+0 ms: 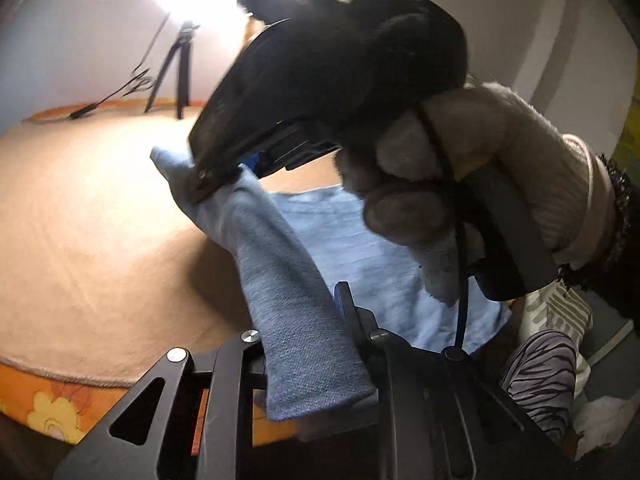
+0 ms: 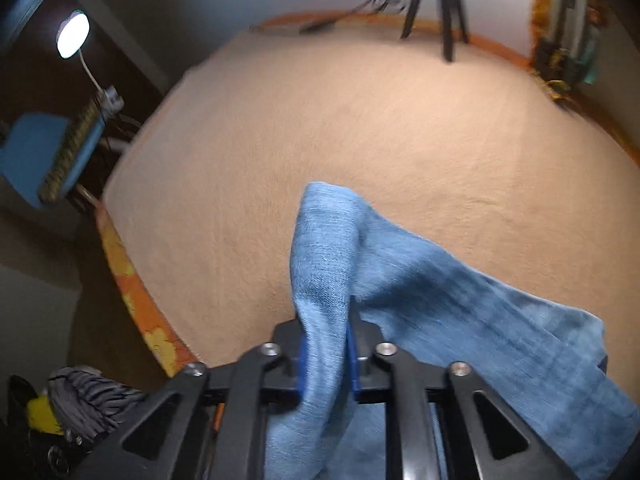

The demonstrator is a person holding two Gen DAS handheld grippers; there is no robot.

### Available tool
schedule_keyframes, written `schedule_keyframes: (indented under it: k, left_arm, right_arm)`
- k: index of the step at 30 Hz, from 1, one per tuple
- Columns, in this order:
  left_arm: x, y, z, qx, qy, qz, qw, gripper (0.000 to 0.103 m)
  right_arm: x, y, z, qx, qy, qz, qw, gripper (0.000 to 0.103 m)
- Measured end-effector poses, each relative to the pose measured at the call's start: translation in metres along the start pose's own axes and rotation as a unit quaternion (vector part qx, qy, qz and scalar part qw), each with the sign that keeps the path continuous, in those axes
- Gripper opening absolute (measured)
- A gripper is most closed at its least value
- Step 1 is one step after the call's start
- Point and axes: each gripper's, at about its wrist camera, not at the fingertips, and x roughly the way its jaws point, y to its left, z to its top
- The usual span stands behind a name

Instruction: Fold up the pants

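pants (image 2: pixel 420 300): blue knit fabric, one item, partly lifted off a peach bed cover (image 2: pixel 360 140). in the left wrist view a long band of the cloth runs taut from near the camera up to the other tool, while the rest lies flat on the cover behind it. no label, tag or print readable on the fabric.

left gripper (image 1: pixel 308 364): black frame, blue pads; jaws drawn together and clamped on the near end of the band, which hangs out below them.

right gripper (image 2: pixel 326 352): same make; jaws nearly together, pinching a bunched fold of the pants that stands up in a peak above the pads. seen from the left wrist view, its tip bites the far end of the band.

hand (image 1: pixel 460 184): in a pale fuzzy glove, wrapped round the right tool's handle; dark cuff behind it.

bedding: orange sheet (image 2: pixel 136 300) with yellow flower print showing at the mattress edge under the cover. no writing.

striped cloth (image 1: pixel 544 376): grey with black stripes, below the bed edge at the right.

tripod (image 1: pixel 176 72): black, standing at the far edge of the bed, cable (image 1: pixel 116 92) trailing beside it, bright light above.

lamp (image 2: pixel 73 35): small, white, lit, off to the left side of the bed.

containers: none identifiable.
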Motion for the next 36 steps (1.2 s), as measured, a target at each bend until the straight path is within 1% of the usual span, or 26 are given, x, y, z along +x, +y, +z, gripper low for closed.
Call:
schedule_keyframes:
  k: [3,7,9,13,16,20,23,24,26,27,29,30,31,32,33,34,35,36]
  left_arm:
    - [0.005,-0.031,0.008,0.031,-0.006,-0.017,0.9994,0.018]
    - [0.015,-0.074,0.018,0.070,-0.008,-0.046,0.9964,0.018]
    - [0.024,-0.098,0.021,0.090,-0.003,-0.062,0.9940,0.018]
    - [0.048,-0.142,0.022,0.125,0.012,-0.097,0.9874,0.018]
    - [0.076,-0.182,0.015,0.144,0.034,-0.124,0.9812,0.018]
    - [0.107,-0.217,0.005,0.164,0.061,-0.149,0.9733,0.018]
    - [0.134,-0.237,-0.003,0.178,0.085,-0.152,0.9684,0.018]
    - [0.142,-0.241,-0.005,0.177,0.093,-0.150,0.9682,0.018]
    - [0.152,-0.248,-0.008,0.178,0.104,-0.141,0.9685,0.018]
    - [0.156,-0.251,-0.010,0.179,0.109,-0.137,0.9682,0.018]
    - [0.159,-0.255,-0.013,0.188,0.110,-0.130,0.9673,0.022]
    - [0.161,-0.260,-0.015,0.195,0.111,-0.128,0.9660,0.028]
    - [0.162,-0.265,-0.017,0.205,0.112,-0.124,0.9644,0.033]
    - [0.162,-0.271,-0.019,0.211,0.112,-0.123,0.9632,0.036]
    - [0.162,-0.275,-0.021,0.219,0.110,-0.123,0.9616,0.041]
    - [0.161,-0.281,-0.024,0.228,0.107,-0.122,0.9601,0.044]
    - [0.160,-0.288,-0.027,0.235,0.105,-0.127,0.9580,0.044]
    - [0.159,-0.294,-0.028,0.239,0.106,-0.141,0.9549,0.044]
  right_arm:
    - [-0.036,-0.028,-0.019,0.033,-0.041,0.024,0.998,0.008]
    - [-0.090,-0.073,-0.056,0.082,-0.101,0.057,0.990,0.007]
    - [-0.114,-0.098,-0.078,0.107,-0.130,0.065,0.984,0.007]
    - [-0.155,-0.157,-0.137,0.165,-0.183,0.076,0.966,0.007]
    - [-0.170,-0.198,-0.179,0.205,-0.204,0.072,0.954,0.007]
    - [-0.177,-0.251,-0.227,0.256,-0.218,0.073,0.939,0.007]
    - [-0.173,-0.282,-0.252,0.289,-0.224,0.086,0.927,0.007]
    - [-0.168,-0.291,-0.257,0.295,-0.221,0.095,0.925,0.007]
    - [-0.157,-0.305,-0.266,0.316,-0.214,0.091,0.920,0.008]
    - [-0.152,-0.313,-0.270,0.323,-0.211,0.092,0.918,0.009]
    - [-0.148,-0.326,-0.278,0.338,-0.210,0.095,0.912,0.013]
    - [-0.147,-0.331,-0.282,0.342,-0.208,0.095,0.911,0.018]
    - [-0.147,-0.336,-0.285,0.345,-0.210,0.095,0.910,0.026]
    - [-0.150,-0.341,-0.289,0.351,-0.214,0.088,0.907,0.032]
    - [-0.155,-0.345,-0.293,0.355,-0.220,0.083,0.905,0.039]
    - [-0.160,-0.348,-0.296,0.355,-0.228,0.082,0.903,0.040]
    - [-0.165,-0.349,-0.299,0.354,-0.232,0.081,0.902,0.042]
    - [-0.169,-0.350,-0.300,0.350,-0.234,0.077,0.904,0.043]
